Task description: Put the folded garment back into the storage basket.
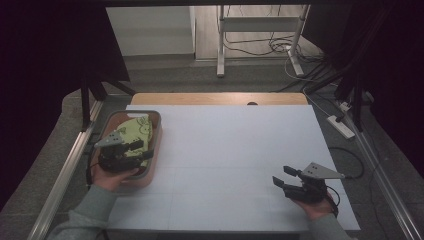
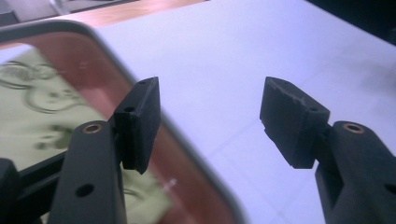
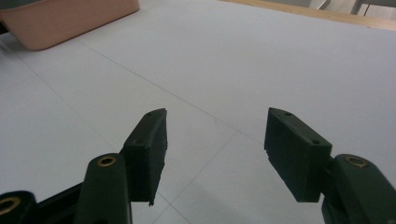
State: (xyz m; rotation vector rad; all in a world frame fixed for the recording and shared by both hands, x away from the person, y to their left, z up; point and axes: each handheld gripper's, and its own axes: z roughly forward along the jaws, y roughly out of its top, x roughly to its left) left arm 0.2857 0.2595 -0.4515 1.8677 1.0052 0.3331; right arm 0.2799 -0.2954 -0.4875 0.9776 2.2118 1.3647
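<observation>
Hovering over the near edge of the pink basket (image 1: 156,131), the left gripper (image 1: 141,148) has its jaws wide with nothing between them; the yellow-green printed cloth (image 1: 136,128) lies inside the basket (loosely heaped), so a low jaw could snag it or clip the rim; the right gripper (image 1: 281,179) rests low over the white table (image 1: 235,145), well apart, jaws spread and empty.

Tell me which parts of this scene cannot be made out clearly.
- Green cloth in the basket: in the high view, the left gripper hides its near part.
- Cloth print: blurred in the left gripper view.
- Basket: cut off by the top edge in the right gripper view.
</observation>
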